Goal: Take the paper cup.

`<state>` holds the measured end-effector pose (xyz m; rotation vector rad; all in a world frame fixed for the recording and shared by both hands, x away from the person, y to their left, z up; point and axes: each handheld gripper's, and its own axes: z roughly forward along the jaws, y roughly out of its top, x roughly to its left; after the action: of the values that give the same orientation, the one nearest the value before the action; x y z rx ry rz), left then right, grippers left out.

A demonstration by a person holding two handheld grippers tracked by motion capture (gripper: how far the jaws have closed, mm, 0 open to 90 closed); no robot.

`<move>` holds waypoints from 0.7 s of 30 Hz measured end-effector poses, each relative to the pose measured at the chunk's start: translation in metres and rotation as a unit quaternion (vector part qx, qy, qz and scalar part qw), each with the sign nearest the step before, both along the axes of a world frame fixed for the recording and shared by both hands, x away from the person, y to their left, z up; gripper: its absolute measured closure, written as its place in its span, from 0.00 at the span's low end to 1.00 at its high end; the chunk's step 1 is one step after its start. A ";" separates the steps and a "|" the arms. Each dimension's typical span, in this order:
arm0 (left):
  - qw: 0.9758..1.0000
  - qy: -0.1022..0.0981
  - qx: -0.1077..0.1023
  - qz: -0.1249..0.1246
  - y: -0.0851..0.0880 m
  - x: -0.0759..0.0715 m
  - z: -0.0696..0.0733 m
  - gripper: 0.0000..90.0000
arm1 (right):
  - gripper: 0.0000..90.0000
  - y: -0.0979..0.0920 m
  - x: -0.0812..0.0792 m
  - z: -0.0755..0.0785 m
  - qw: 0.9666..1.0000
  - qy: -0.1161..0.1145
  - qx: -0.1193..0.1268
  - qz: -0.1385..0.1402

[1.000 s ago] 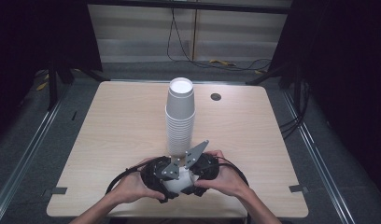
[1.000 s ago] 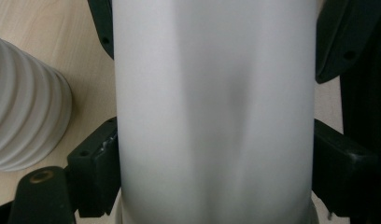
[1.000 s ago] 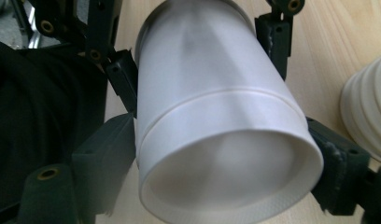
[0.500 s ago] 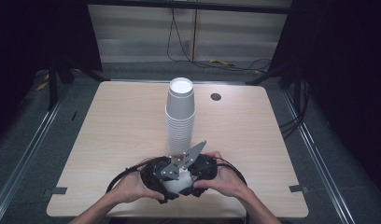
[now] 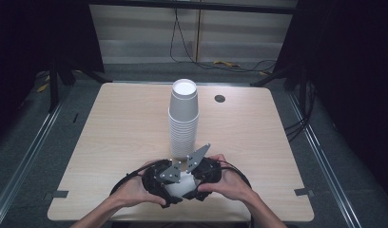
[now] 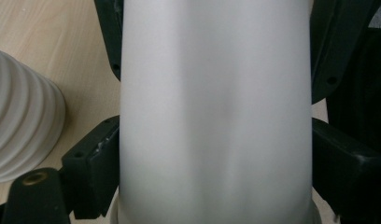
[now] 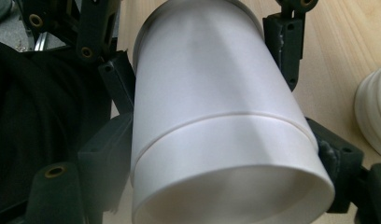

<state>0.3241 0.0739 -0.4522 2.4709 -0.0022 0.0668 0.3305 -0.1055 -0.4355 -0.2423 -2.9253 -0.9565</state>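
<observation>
Two nested white paper cups (image 5: 179, 190) lie on their side just above the table's front edge, held between both hands. In the left gripper view the cup wall (image 6: 215, 93) stands between the jaws of my left gripper (image 6: 215, 163). Those jaws have just been opening, and the pads still lie against the cup's sides. My right gripper (image 7: 221, 163) is shut on the wider near end of the cups (image 7: 212, 84), where a seam shows between the two. The left gripper (image 7: 198, 51) grips the far end. A tall stack of white cups (image 5: 183, 118) stands just behind the hands.
The stack's ribbed side is close by in both gripper views: stack (image 6: 20, 135), stack (image 7: 373, 112). A round dark cable hole (image 5: 219, 99) sits at the back of the wooden table (image 5: 111, 133). Black cables loop around both hands. Dark floor and rails surround the table.
</observation>
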 end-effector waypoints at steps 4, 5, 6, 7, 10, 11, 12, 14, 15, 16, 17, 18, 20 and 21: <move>1.000 0.003 -0.012 0.001 0.003 0.000 0.003 0.16 | 0.23 -0.001 0.000 0.001 1.000 0.000 0.003 0.001; 1.000 0.008 -0.021 0.000 0.005 0.002 0.004 0.16 | 0.23 -0.001 0.000 0.001 1.000 -0.001 0.003 0.002; 1.000 0.008 -0.027 -0.003 0.006 0.002 0.005 0.16 | 0.23 -0.001 -0.001 0.002 1.000 -0.002 0.003 0.000; 0.999 0.007 -0.036 -0.005 0.008 0.003 0.005 0.16 | 0.23 -0.002 0.000 0.002 1.000 -0.001 0.005 0.001; 0.999 0.006 -0.046 -0.006 0.010 0.003 0.005 0.16 | 0.23 -0.003 0.000 0.003 1.000 0.002 0.007 -0.001; 0.999 0.008 -0.045 -0.005 0.012 0.003 0.005 0.16 | 0.23 -0.003 0.000 0.002 1.000 0.001 0.008 0.003; 0.999 0.006 -0.054 -0.004 0.013 0.002 0.004 0.15 | 0.23 -0.002 0.000 0.002 1.000 0.001 0.007 0.004; 0.998 0.006 -0.057 -0.006 0.014 0.003 0.004 0.15 | 0.23 -0.002 0.000 0.001 1.000 0.001 0.006 0.005; 0.998 0.008 -0.069 -0.006 0.016 0.003 0.005 0.15 | 0.23 -0.002 0.000 0.001 1.000 0.002 0.008 0.004; 0.997 0.007 -0.074 -0.007 0.017 0.003 0.005 0.15 | 0.23 -0.002 0.001 0.001 1.000 0.003 0.009 0.003; 0.997 0.005 -0.079 -0.008 0.018 0.004 0.006 0.15 | 0.23 -0.003 0.001 0.002 1.000 0.002 0.011 0.004; 0.996 0.005 -0.087 -0.005 0.019 0.003 0.006 0.15 | 0.23 -0.003 0.001 0.004 1.000 -0.002 0.012 0.005; 0.995 0.000 -0.096 -0.010 0.020 0.003 0.008 0.15 | 0.23 -0.005 0.000 0.007 1.000 -0.004 0.013 0.003; 0.995 0.001 -0.103 -0.009 0.020 0.002 0.008 0.15 | 0.23 -0.006 0.000 0.008 1.000 -0.004 0.014 0.003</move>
<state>0.3265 0.0939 -0.4439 2.2651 -0.0161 0.0548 0.3305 -0.1114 -0.4278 -0.2282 -2.9154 -0.9993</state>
